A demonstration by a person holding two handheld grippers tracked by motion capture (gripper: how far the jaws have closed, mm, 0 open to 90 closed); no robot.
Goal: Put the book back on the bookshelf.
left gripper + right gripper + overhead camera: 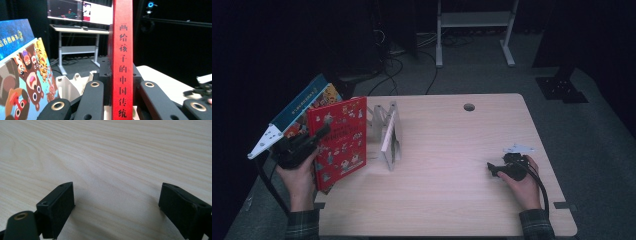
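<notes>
STEP: shelving in progress | LEFT: left gripper (319, 134) clamped on red picture book (338, 142) spine, upright at table (452, 200) left edge, just beside white book rack (388, 135) | RIGHT: right gripper (117, 207) spread wide, nothing between, resting on table | LEFT TO DO: insert into rack; blue book (302, 102) and cartoon book (27, 82) not yet racked

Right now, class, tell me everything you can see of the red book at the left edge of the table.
The red book is a thin picture book with a glossy red cover crowded with small cartoon figures and a red spine printed with dark Chinese characters. It is closed and stands nearly upright, tilted slightly, at the table's left edge. The left claw is shut on its spine. Behind it leans a blue book; a white rack stands to its right.
</notes>
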